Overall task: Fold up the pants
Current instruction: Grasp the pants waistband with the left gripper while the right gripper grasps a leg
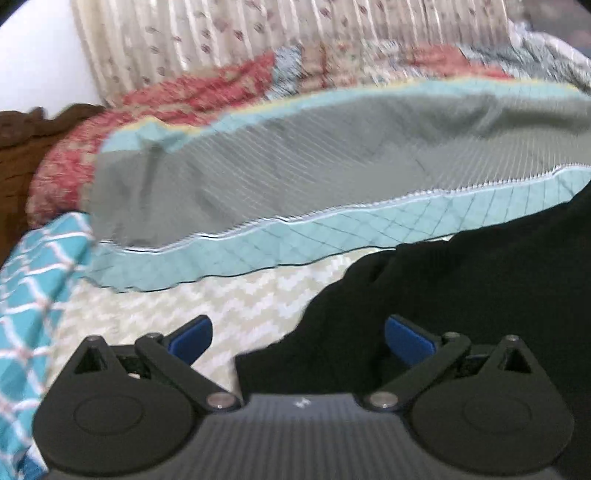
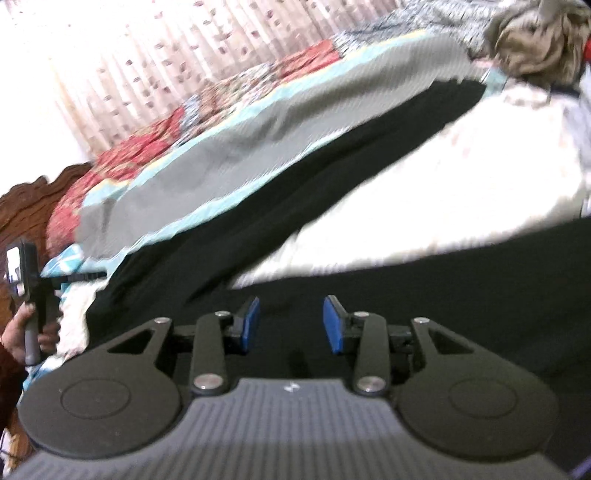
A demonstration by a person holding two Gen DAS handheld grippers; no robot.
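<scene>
The black pants (image 1: 461,314) lie on a cream zigzag bedsheet (image 1: 229,302), filling the lower right of the left wrist view. My left gripper (image 1: 299,339) is wide open above the pants' edge, with nothing between its blue pads. In the right wrist view one pant leg (image 2: 295,177) runs diagonally toward the far right, and a broad part (image 2: 461,295) lies under my right gripper (image 2: 292,325). Its blue pads stand apart, with only black cloth showing behind the gap. A hand (image 2: 37,332) holds the left gripper's handle at the left edge.
A grey quilt with a teal border (image 1: 295,158) lies just beyond the pants, and a red patterned blanket (image 1: 177,99) behind it. There is a teal diamond-print cloth (image 1: 33,280) at left, a carved wooden headboard (image 2: 29,199), a curtain (image 1: 258,33), and a beige cloth heap (image 2: 535,40) far right.
</scene>
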